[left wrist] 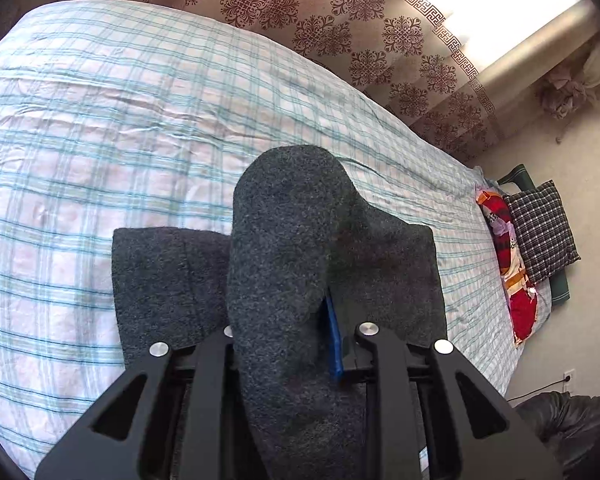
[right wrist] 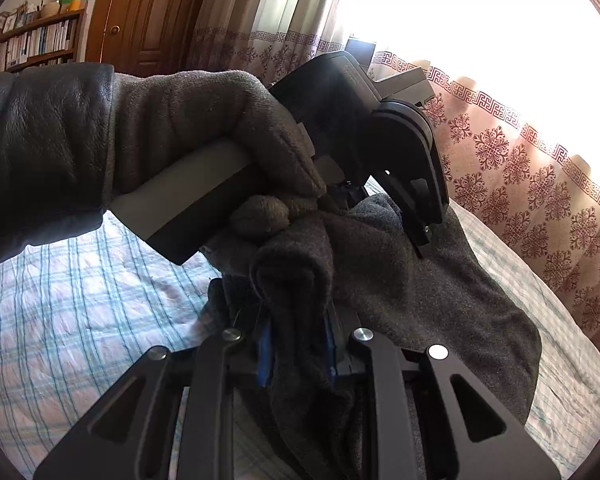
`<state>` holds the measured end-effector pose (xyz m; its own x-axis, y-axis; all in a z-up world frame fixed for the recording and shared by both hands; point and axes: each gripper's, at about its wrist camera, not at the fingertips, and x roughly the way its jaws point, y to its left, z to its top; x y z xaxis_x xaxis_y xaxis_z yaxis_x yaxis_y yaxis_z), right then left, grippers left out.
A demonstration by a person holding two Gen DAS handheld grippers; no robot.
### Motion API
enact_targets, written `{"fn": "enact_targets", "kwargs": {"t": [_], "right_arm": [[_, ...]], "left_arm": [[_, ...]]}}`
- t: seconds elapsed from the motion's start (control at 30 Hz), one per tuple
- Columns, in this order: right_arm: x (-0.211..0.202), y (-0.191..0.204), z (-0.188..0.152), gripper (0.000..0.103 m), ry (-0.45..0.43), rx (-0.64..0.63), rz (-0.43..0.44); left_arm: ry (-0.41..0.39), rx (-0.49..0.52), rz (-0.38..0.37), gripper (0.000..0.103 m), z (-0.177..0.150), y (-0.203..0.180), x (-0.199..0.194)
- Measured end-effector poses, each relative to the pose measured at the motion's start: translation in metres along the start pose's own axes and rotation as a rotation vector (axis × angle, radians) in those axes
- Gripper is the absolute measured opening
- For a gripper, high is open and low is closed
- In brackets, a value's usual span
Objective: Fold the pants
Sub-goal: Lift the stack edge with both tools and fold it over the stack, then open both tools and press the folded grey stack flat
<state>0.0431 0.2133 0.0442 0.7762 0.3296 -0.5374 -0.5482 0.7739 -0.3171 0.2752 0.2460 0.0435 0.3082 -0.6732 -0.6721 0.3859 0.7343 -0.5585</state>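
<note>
Dark grey fleecy pants (left wrist: 284,240) lay bunched on the plaid-sheeted bed (left wrist: 100,140); left tool (left wrist: 288,344) and right tool (right wrist: 296,344) each pinched a thick fold

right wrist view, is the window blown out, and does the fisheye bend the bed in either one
Right wrist view: window is pure white glare, the glove and pants dim against it. Left wrist view: window corner also clipped; the bed bulges like a dome.

A home bedroom: a bed (left wrist: 100,140) with a checked sheet, patterned curtains (left wrist: 340,20), a pillow (left wrist: 542,228), a bookshelf (right wrist: 32,44) and a wooden door (right wrist: 148,12).
</note>
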Motion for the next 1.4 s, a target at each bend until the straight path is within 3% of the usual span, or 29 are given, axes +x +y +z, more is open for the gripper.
{"fn": "enact_targets", "kwargs": {"t": [0.13, 0.43, 0.5, 0.6, 0.67, 0.77, 0.83, 0.9, 1.03, 1.13, 1.2, 1.3, 1.4], "right_arm": [[0.008, 0.006, -0.003, 0.021, 0.004, -0.015, 0.001], [0.012, 0.012, 0.000, 0.022, -0.027, -0.042, -0.004], [0.019, 0.013, 0.001, 0.022, -0.001, -0.037, 0.013], [0.041, 0.019, -0.005, 0.032, 0.067, -0.053, 0.055], [0.037, 0.019, -0.010, 0.048, 0.043, -0.056, 0.100], [0.012, 0.009, -0.008, 0.049, -0.009, -0.012, 0.157], [-0.014, -0.008, -0.006, 0.052, -0.048, 0.050, 0.213], [-0.038, -0.036, -0.009, 0.057, -0.081, 0.131, 0.237], [-0.058, -0.100, -0.026, 0.057, -0.061, 0.276, 0.131], [-0.044, -0.154, -0.035, 0.057, -0.019, 0.361, 0.044], [-0.028, -0.187, -0.036, 0.057, 0.001, 0.403, -0.008], [0.001, -0.218, -0.026, 0.056, 0.033, 0.440, 0.014], [0.033, -0.221, -0.006, 0.055, 0.045, 0.435, 0.079]], "left_arm": [[0.007, 0.015, 0.043, 0.036, -0.001, 0.004, 0.000], [-0.038, 0.005, 0.101, 0.038, -0.004, 0.010, -0.026], [-0.056, -0.015, 0.128, 0.038, -0.004, 0.016, -0.033], [-0.055, -0.046, 0.203, 0.040, -0.007, 0.026, -0.037], [-0.067, -0.047, 0.226, 0.041, -0.011, 0.025, -0.042], [-0.088, -0.016, 0.290, 0.041, -0.016, 0.012, -0.055], [-0.109, -0.011, 0.340, 0.042, -0.023, 0.001, -0.067], [-0.139, 0.007, 0.330, 0.042, -0.034, -0.014, -0.081], [-0.171, 0.021, 0.296, 0.042, -0.055, -0.046, -0.091], [-0.177, 0.017, 0.293, 0.042, -0.074, -0.061, -0.076], [-0.172, 0.007, 0.348, 0.042, -0.087, -0.062, -0.061], [-0.167, -0.015, 0.473, 0.042, -0.105, -0.047, -0.045], [-0.196, -0.031, 0.505, 0.036, -0.116, -0.038, -0.044]]}}
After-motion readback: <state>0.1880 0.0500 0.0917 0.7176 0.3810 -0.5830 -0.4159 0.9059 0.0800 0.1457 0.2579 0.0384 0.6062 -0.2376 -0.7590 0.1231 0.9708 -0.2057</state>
